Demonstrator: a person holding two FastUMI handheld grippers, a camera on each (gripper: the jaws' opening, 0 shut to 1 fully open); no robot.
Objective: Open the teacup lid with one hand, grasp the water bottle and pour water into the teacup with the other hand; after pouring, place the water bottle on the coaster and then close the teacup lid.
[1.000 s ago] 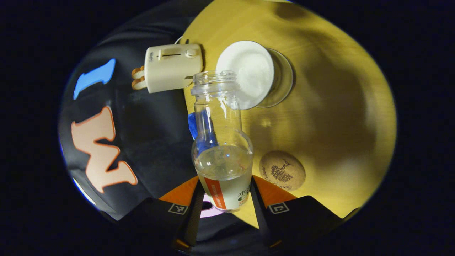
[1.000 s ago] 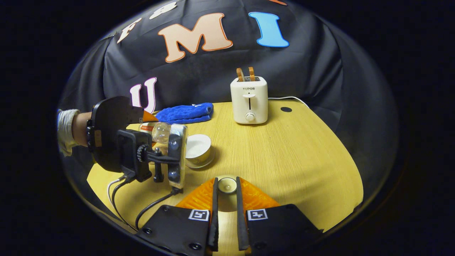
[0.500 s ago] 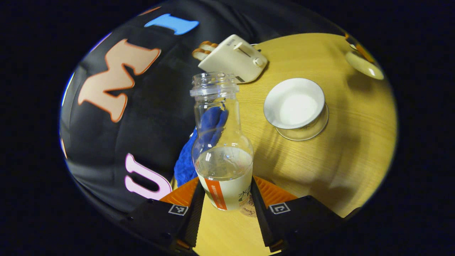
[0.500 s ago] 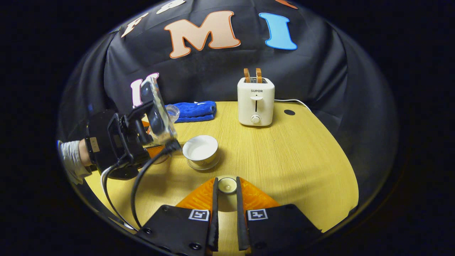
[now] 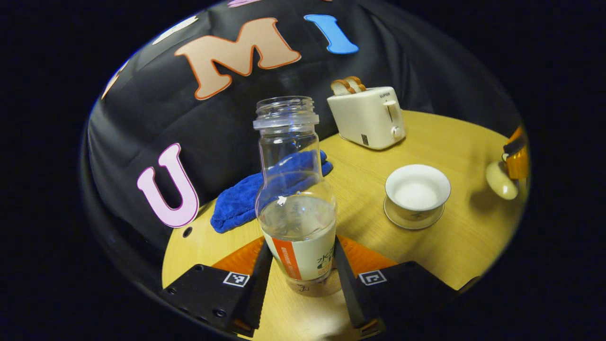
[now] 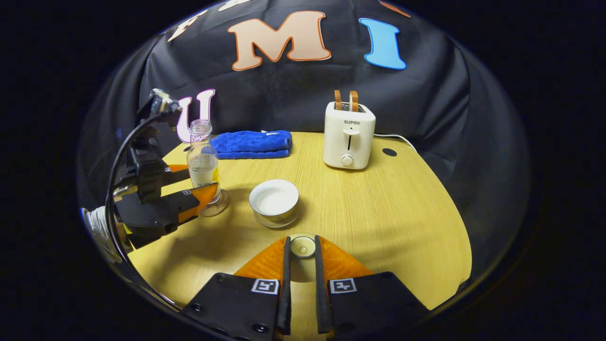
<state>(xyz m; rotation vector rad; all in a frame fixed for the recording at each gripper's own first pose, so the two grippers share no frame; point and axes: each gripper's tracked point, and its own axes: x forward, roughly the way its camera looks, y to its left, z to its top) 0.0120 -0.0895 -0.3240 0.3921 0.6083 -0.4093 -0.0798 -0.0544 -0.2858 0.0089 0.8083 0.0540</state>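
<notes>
A clear water bottle (image 5: 296, 213), open-topped and partly full, stands upright with my left gripper (image 5: 298, 248) shut on its labelled lower half. Its base is on or just above the cork coaster (image 5: 315, 285); I cannot tell if they touch. The white teacup (image 5: 416, 189) sits uncovered on its saucer to the right, with liquid inside. In the right gripper view, my right gripper (image 6: 301, 247) is shut on the knob of the teacup lid (image 6: 300, 272), in front of the teacup (image 6: 274, 198). The bottle (image 6: 201, 158) and left gripper (image 6: 196, 184) stand over the coaster (image 6: 218, 207) at the left.
A cream toaster (image 6: 349, 137) with two slices of bread stands at the back of the yellow table (image 6: 378, 213). A folded blue towel (image 6: 251, 144) lies at the back left. A person's sleeve (image 6: 97, 227) shows behind the left gripper.
The bottle swung from tilted over the teacup back to upright and moved left to the coaster. The right gripper kept the lid in about the same place.
</notes>
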